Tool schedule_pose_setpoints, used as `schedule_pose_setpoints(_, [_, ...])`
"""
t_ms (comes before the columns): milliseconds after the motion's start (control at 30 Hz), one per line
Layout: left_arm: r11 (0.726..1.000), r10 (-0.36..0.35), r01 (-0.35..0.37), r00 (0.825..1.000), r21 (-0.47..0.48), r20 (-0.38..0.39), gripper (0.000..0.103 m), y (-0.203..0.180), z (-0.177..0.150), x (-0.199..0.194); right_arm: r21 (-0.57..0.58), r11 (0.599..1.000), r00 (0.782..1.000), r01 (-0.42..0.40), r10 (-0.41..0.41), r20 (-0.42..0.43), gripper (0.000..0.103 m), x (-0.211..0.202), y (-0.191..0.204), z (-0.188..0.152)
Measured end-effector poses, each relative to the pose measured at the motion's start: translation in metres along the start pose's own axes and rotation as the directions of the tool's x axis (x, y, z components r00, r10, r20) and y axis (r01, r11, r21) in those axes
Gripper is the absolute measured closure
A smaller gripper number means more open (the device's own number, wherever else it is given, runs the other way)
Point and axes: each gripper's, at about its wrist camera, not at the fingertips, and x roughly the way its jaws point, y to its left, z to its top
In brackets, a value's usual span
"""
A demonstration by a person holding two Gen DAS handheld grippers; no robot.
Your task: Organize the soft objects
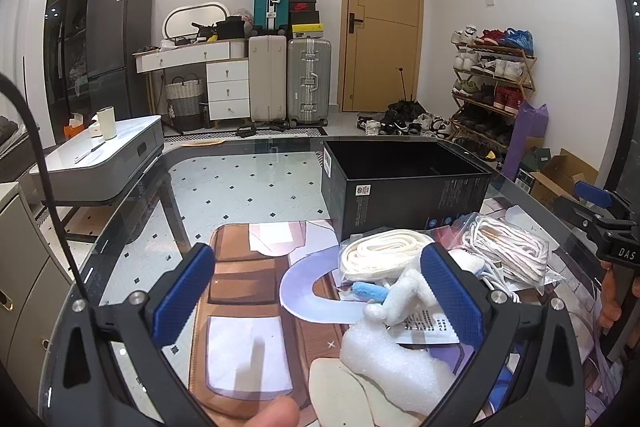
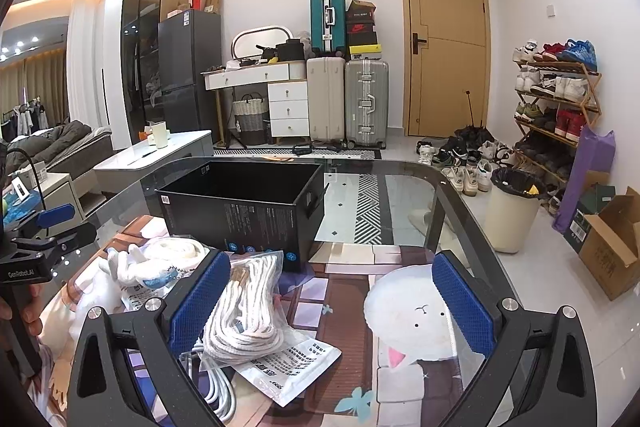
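1. Hovering over the glass counter [image 1: 132, 227], both tools have jaws spread wide and grip nothing.
2. Left tool [image 1: 320, 297]: black frame, blue knurled pads. Right tool [image 2: 334, 301]: same build.
3. Printed cartoon mat [image 2: 344, 307] covers the counter's near part, flat and smooth.
4. Black cardboard box [image 1: 404, 195], rectangular, top open, sits on the counter behind the pile of soft things.
5. White foam piece [image 1: 384, 355], lumpy, grainy surface, lies low between the left tool's pads, closer to its right pad.
6. Small blue fuzzy bit [image 1: 370, 291] lies just above the foam, between the pads, not touched.
7. Clear bag of flat cream laces [image 1: 380, 251], coiled, just beyond the left tool's right pad, in front of the box.
8. Clear crinkly bag of white cord [image 2: 248, 311], bundled in loops, lies by the right tool's left pad; contact unclear.
9. White plush-like item [image 2: 132, 267] lies left of that bag, outside the right tool's jaws.
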Motion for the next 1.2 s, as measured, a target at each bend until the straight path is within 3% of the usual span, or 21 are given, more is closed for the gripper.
schedule_pose_setpoints(1200, [1.000,-0.001,0.001,1.000,0.005,0.007,0.000,-0.0005,-0.0009,-0.0007,-0.005,1.000,1.000,-0.011,0.011,-0.014,0.000,0.0065,0.0028,-0.0013])
